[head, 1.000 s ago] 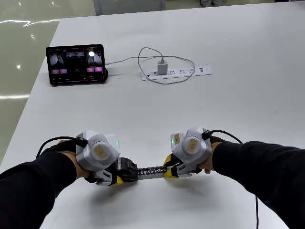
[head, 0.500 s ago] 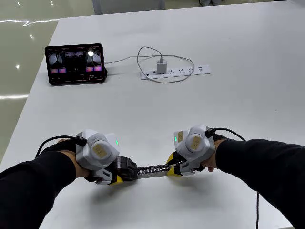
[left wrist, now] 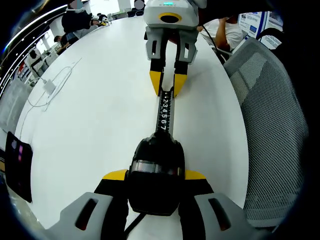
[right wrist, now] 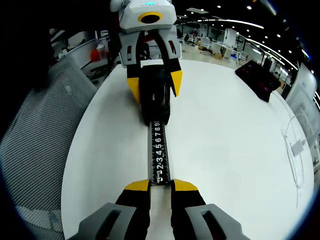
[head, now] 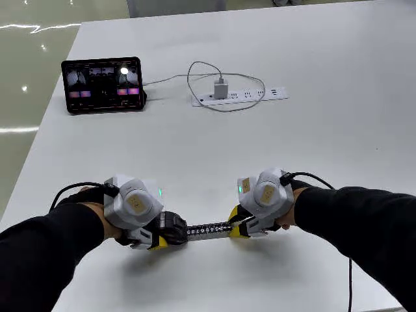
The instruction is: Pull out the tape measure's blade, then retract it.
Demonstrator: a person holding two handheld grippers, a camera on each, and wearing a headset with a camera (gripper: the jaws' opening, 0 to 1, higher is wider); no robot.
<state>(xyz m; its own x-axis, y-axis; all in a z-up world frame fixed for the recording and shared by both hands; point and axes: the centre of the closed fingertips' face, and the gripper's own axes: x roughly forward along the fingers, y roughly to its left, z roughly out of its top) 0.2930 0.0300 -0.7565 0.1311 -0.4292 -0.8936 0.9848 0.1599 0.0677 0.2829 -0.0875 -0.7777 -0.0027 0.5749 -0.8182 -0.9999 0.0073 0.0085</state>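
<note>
A black tape measure case (head: 173,229) sits low over the white table, held between the yellow-tipped jaws of my left gripper (head: 158,242). In the left gripper view the case (left wrist: 156,172) fills the gap of the left gripper (left wrist: 156,176). A short length of numbered blade (head: 208,229) runs from the case to my right gripper (head: 235,231), which is shut on the blade's end. The right gripper view shows the blade (right wrist: 158,155) stretching from the right gripper (right wrist: 160,185) to the case (right wrist: 155,96).
A tablet (head: 102,85) with a lit screen stands at the far left of the table (head: 325,117). A white power strip (head: 240,97) with a charger and looped cable lies at the back centre. A mesh chair (left wrist: 270,115) stands beside the table edge.
The right gripper has drifted slightly right, away from the case, and a little more blade shows. The left gripper has stayed nearly still.
</note>
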